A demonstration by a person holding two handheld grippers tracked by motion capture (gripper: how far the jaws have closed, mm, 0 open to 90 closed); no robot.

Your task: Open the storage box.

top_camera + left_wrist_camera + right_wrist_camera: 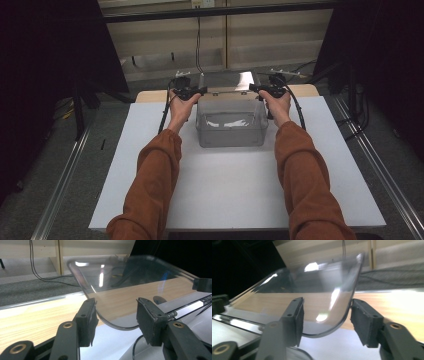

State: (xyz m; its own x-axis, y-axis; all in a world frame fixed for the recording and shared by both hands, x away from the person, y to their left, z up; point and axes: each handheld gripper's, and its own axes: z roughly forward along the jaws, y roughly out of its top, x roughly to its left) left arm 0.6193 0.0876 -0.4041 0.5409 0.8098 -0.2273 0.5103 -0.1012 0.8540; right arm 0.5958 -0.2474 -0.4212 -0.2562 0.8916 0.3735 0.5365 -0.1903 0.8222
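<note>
A clear plastic box [230,125] stands at the far middle of the white board [235,185]. Its clear lid [227,80] is swung up and back on hinges. My left gripper [194,91] is at the lid's left corner and my right gripper [259,88] at its right corner. In the left gripper view the gripper [116,315] is open, with the lid's [130,282] rounded corner in the gap. The right gripper view shows that gripper [327,317] open as well, the lid's [319,295] other corner between its pads. Neither pair of pads presses the lid.
The board lies on a wooden table [150,96] whose far edge is just behind the box. Black cables [165,117] trail from both grippers beside the box. Grey carpet [55,160], metal rails [380,170] and a black cable on the wall [198,35] surround the table.
</note>
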